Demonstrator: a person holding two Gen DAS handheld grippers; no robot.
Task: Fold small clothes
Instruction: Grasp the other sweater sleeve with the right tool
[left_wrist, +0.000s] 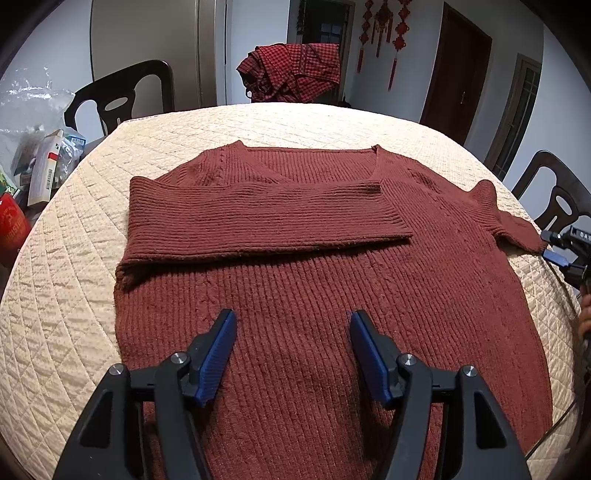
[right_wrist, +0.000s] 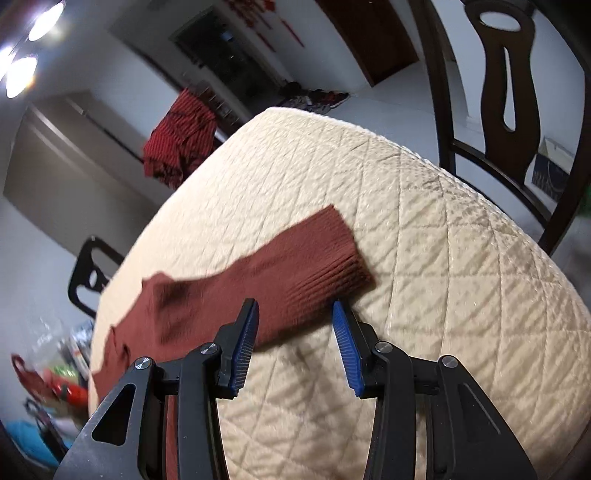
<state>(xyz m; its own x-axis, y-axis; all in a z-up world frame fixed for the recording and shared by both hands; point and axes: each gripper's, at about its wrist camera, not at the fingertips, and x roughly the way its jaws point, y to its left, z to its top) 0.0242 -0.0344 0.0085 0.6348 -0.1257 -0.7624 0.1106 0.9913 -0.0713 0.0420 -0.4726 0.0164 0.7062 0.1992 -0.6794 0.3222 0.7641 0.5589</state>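
My left tongs hang spread above the sweater. Bare counter lies beyond it. Clutter crowds the left edge; a chair stands near my right tongs.

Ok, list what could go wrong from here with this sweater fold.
1. The right gripper is open at the unfolded sleeve, whose cuff lies near the quilted table cover. It may pinch the cover along with the knit.
2. The folded sleeve lies loose across the sweater. Dragging the second sleeve over could shift it.
3. The left gripper is open above the body and holds nothing down, so the sweater may slide.
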